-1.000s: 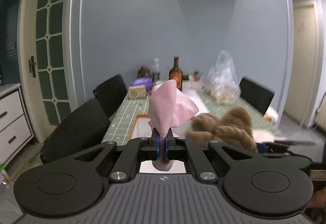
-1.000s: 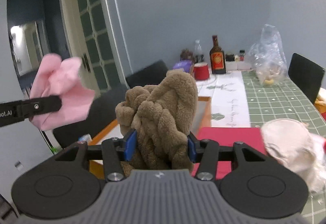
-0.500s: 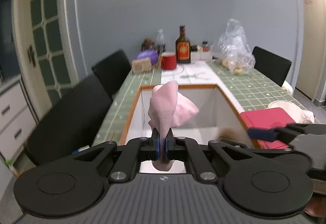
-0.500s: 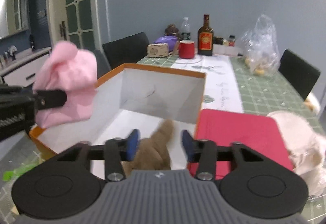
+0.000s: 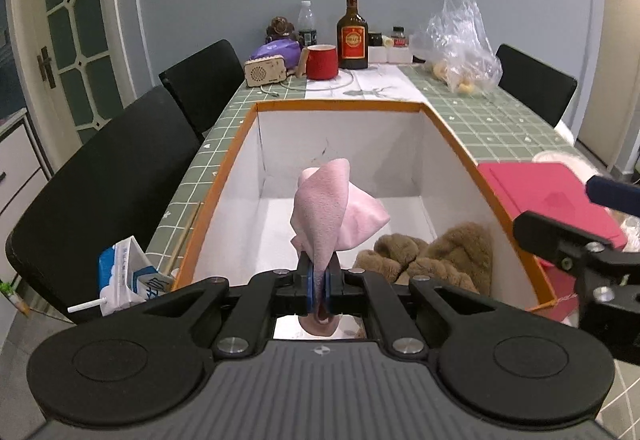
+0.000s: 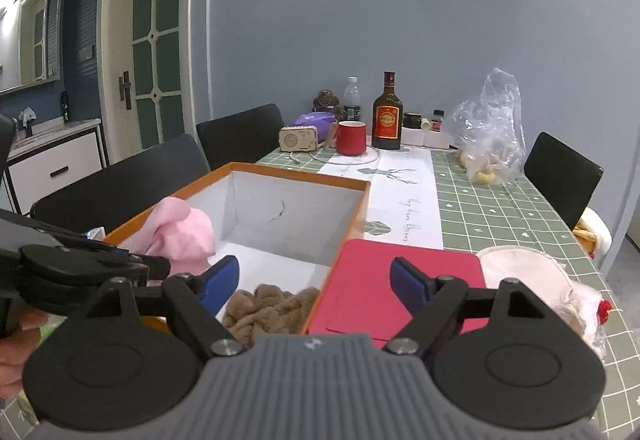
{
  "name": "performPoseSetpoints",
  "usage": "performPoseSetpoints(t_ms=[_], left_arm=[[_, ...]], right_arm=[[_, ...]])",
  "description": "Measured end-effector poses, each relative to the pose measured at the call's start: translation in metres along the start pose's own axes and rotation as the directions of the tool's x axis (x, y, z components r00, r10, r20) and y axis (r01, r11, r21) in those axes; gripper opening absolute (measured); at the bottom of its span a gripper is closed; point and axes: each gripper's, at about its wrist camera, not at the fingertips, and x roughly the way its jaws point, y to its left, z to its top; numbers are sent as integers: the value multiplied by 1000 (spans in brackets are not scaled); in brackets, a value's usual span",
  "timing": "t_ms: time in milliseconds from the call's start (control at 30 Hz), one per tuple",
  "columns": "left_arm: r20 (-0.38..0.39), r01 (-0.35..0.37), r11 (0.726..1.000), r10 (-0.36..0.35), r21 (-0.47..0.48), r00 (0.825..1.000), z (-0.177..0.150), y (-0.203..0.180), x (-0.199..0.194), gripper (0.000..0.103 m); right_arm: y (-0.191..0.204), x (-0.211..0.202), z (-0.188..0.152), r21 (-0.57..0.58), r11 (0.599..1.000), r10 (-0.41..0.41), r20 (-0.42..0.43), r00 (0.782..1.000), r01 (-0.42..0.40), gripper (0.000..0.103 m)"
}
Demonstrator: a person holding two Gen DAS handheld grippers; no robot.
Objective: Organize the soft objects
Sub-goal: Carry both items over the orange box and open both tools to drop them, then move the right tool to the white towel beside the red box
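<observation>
My left gripper is shut on a pink cloth and holds it over the near end of a white box with an orange rim. A brown fuzzy cloth lies inside the box at its near right corner. In the right wrist view my right gripper is open and empty above the box's near right edge, with the brown cloth below it and the pink cloth to its left. A cream soft item lies on the table to the right.
A red lid lies right of the box. At the far end of the table stand a red mug, a brown bottle, a small radio and a plastic bag. Black chairs line the left side. A milk carton lies near left.
My right gripper opened and let the brown cloth drop into the box, then rose. My left gripper moved down over the box with the pink cloth still held.
</observation>
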Motion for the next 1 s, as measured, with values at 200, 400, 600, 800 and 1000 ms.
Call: performPoseSetpoints(t_ms=[200, 400, 600, 800, 1000], left_arm=[[70, -63, 998, 62, 10, 996, -3, -5, -10, 87], [168, -198, 979, 188, 43, 968, 3, -18, -35, 91], [236, -117, 993, 109, 18, 966, 18, -27, -62, 93], [267, 43, 999, -49, 30, 962, 44, -59, -65, 103], [287, 179, 974, -212, 137, 934, 63, -102, -64, 103]], right_arm=[[-14, 4, -4, 29, 1000, 6, -15, 1000, -6, 81], [-34, -9, -7, 66, 998, -8, 2, 1000, 8, 88], [-61, -35, -23, 106, 989, -105, 14, 994, 103, 93], [-105, -57, -43, 196, 953, -234, -18, 972, 233, 97], [-143, -62, -58, 234, 907, -344, -72, 936, 351, 97]])
